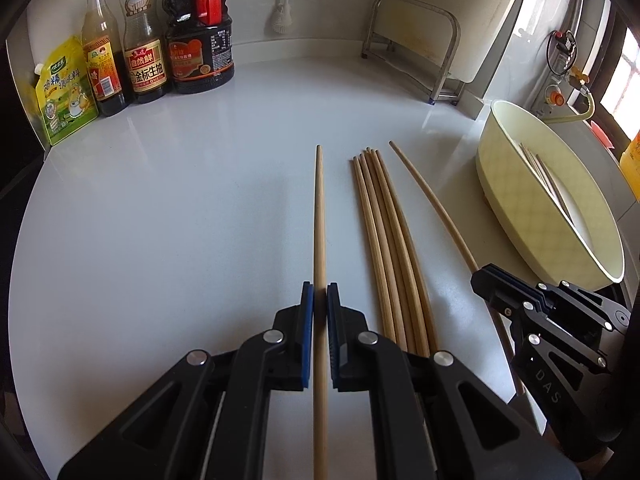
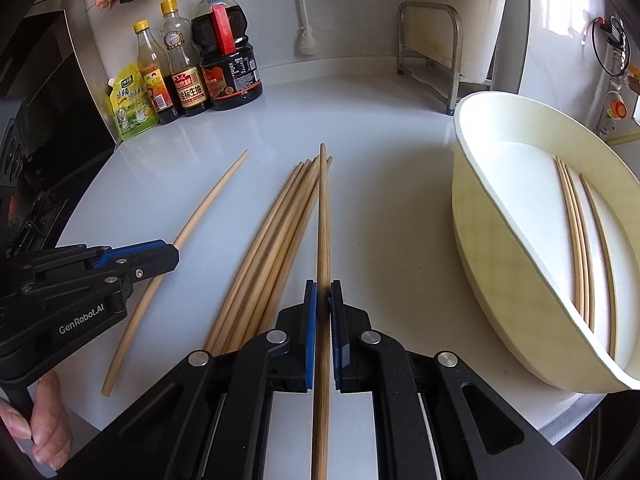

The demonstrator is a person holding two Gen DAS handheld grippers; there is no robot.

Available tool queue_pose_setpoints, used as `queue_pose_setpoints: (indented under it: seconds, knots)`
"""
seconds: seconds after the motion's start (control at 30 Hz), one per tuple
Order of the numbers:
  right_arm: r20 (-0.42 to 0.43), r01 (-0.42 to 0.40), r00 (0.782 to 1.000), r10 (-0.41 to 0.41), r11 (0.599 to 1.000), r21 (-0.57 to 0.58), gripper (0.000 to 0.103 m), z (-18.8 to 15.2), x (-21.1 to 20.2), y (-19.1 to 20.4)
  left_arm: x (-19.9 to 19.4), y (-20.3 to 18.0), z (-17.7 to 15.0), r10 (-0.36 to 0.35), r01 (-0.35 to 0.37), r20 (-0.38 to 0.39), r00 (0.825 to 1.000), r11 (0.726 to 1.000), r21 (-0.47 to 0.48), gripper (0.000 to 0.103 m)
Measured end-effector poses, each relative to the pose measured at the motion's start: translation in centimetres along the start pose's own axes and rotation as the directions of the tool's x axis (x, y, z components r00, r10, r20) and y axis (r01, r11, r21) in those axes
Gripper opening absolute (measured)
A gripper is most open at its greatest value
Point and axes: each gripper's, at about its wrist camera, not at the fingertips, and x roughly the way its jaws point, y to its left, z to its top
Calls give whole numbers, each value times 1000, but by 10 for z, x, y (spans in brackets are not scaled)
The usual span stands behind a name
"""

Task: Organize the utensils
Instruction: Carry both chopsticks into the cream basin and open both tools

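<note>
A glossy white tabletop [image 1: 180, 208] carries a tight bundle of wooden chopsticks [image 1: 390, 248] at centre. A cream basin [image 1: 504, 184] sits at the right edge, bottles [image 1: 146, 40] and a yellow pouch [image 1: 66, 88] line the back-left corner, and a metal rack [image 1: 416, 40] stands behind.

Bright daylight from window [image 1: 624, 76] at right, soft glare on countertop [image 1: 200, 200], fisheye-bent dark edges, sharp focus

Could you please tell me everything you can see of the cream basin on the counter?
The cream basin is a wide, shallow oval tub, apparently plastic, with a pale yellowish wall and a whiter floor. It rests upright on the white counter, to the right of the loose chopsticks. Three chopsticks lie on its floor. No gripper touches it.
</note>
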Motion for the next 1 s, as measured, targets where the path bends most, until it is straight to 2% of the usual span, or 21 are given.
queue_pose_setpoints:
  seconds: [0.2,0.37,0.57,0.73,1.0]
  knots:
    - [66,-32,997,30,999,19,7,10,-29,-2,-20,-9,8,-27,27,37,999,1000,2,8]
    - [131,-23,991,15,998,56,7,21,-55,-20,-34,-39,28,-90,87,70,993,995,52,8]
    - [189,-2,981,-36,981,196,7,32,-81,-81,-44,-95,61,-190,175,109,976,976,130,8]
    - [212,33,971,-106,946,323,7,31,-95,-138,-37,-148,86,-272,251,92,958,948,194,8]
    - [189,73,966,-174,891,448,7,21,-96,-201,4,-213,110,-305,290,24,952,927,238,8]
